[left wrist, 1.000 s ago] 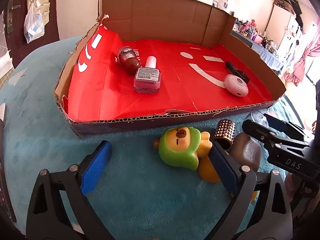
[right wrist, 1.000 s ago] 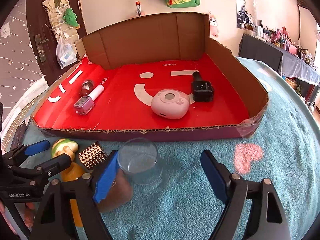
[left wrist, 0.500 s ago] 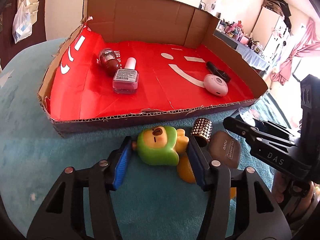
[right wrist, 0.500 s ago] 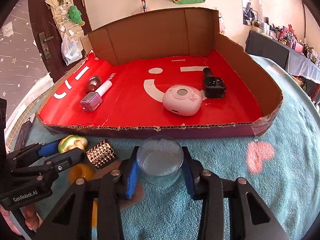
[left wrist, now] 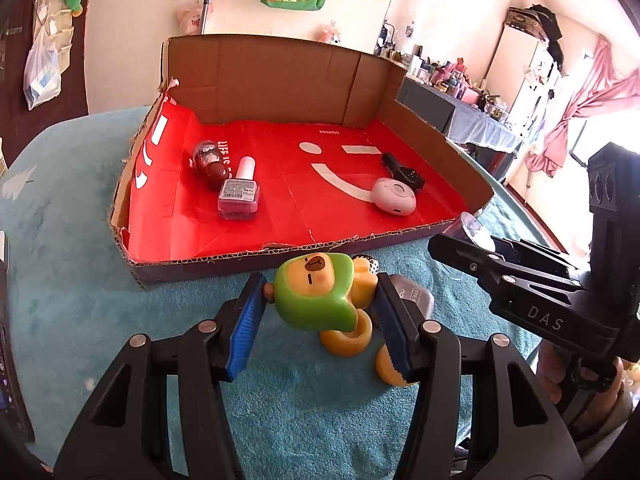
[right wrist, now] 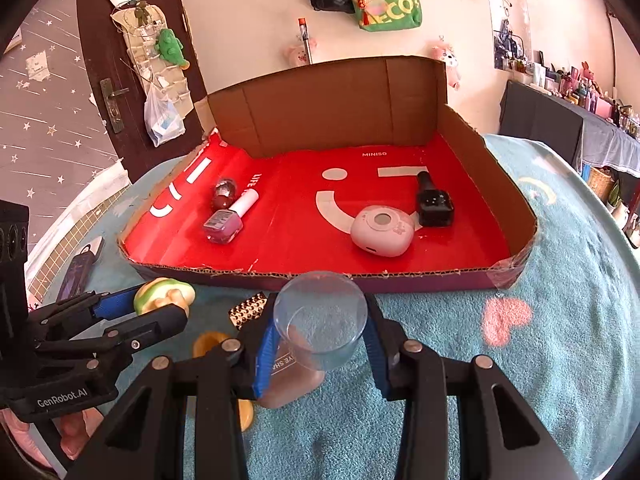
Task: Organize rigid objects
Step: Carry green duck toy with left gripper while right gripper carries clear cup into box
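Two grips made since the earlier frames, jaws open then: left gripper (left wrist: 320,316) now clamped on the green-hooded toy figure (left wrist: 318,294), right gripper (right wrist: 320,336) clamped on the clear plastic cup (right wrist: 320,318). Both lifted off the teal surface (left wrist: 72,280), just near of the red-lined cardboard tray (left wrist: 280,254). Studded cap (right wrist: 248,310) and brown compact (right wrist: 294,380) left lying between.

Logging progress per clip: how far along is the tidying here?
Done: four items lie in the box, among them two polish bottles and a pink case. In hand: left gripper grips the toy, right gripper the clear cup. Left: studded piece and brown compact on the cloth.
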